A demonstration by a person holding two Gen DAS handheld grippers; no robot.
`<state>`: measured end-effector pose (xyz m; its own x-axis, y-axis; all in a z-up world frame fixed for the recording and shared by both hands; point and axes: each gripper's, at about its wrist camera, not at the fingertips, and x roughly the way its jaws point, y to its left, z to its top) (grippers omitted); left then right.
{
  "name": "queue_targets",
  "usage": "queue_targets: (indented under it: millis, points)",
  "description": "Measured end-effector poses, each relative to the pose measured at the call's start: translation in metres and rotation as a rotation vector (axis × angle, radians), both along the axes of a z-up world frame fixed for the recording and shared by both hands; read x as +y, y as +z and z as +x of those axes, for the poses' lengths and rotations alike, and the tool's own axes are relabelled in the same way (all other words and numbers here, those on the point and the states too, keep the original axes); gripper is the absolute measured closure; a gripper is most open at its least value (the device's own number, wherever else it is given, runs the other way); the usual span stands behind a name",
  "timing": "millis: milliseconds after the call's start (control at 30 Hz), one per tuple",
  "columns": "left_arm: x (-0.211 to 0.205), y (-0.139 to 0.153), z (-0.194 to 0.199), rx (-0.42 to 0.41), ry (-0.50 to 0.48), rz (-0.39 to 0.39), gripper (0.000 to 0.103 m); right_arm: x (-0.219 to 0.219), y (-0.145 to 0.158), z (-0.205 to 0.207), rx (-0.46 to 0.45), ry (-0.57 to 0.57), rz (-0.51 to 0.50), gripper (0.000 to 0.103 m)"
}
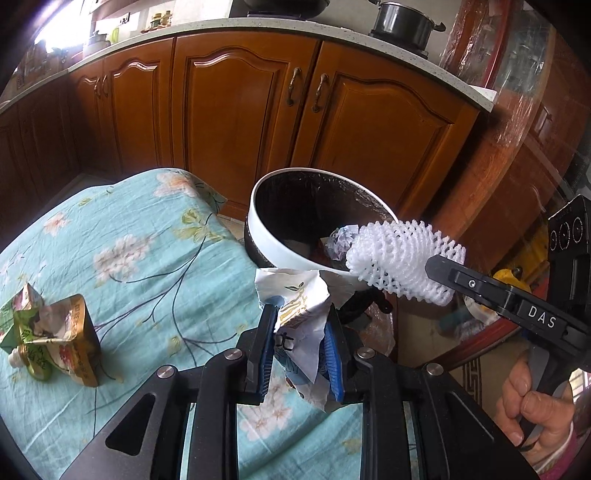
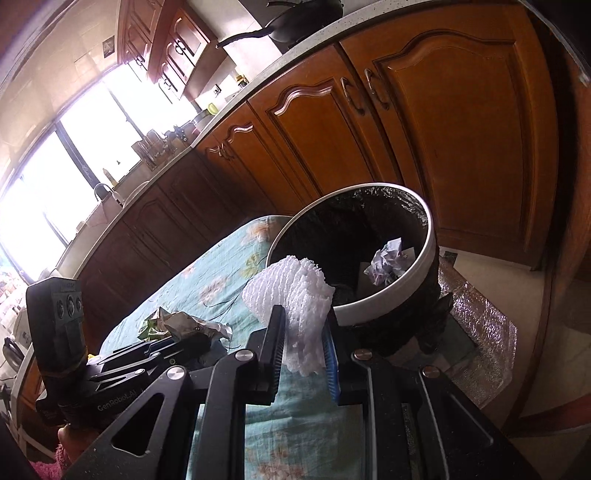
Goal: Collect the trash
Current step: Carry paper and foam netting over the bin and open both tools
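My left gripper [image 1: 301,314] is shut on a crumpled white printed wrapper [image 1: 299,306], held just short of the bin. The bin [image 1: 258,229] has a white rim and a black liner, and stands past the table's far edge. A ball of crumpled paper [image 2: 388,262] lies inside it. My right gripper [image 2: 303,314] is shut on a white foam net sleeve [image 2: 291,291]. In the left wrist view that foam net sleeve [image 1: 402,258] hangs over the bin's near rim. A crushed green and gold drink pouch [image 1: 51,332] lies on the teal floral tablecloth [image 1: 129,258].
Wooden kitchen cabinets [image 1: 240,103] stand close behind the bin under a pale counter that carries a black pot [image 1: 402,22]. A plastic-wrapped round wooden table [image 1: 517,147] is on the right. A hand [image 1: 532,406] grips the right tool. Bubble wrap [image 2: 480,325] lies on the floor.
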<state>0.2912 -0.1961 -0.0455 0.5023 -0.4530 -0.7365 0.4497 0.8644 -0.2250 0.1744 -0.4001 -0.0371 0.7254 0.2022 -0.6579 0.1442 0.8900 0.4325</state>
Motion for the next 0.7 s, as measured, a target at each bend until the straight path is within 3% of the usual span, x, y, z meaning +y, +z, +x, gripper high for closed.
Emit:
queue_targets:
  millis: [700]
  points:
    - [-0.048, 0.002, 0.073, -0.038, 0.008, 0.052, 0.079, -0.026, 0.007, 0.05, 0.022, -0.024, -0.13, 0.08]
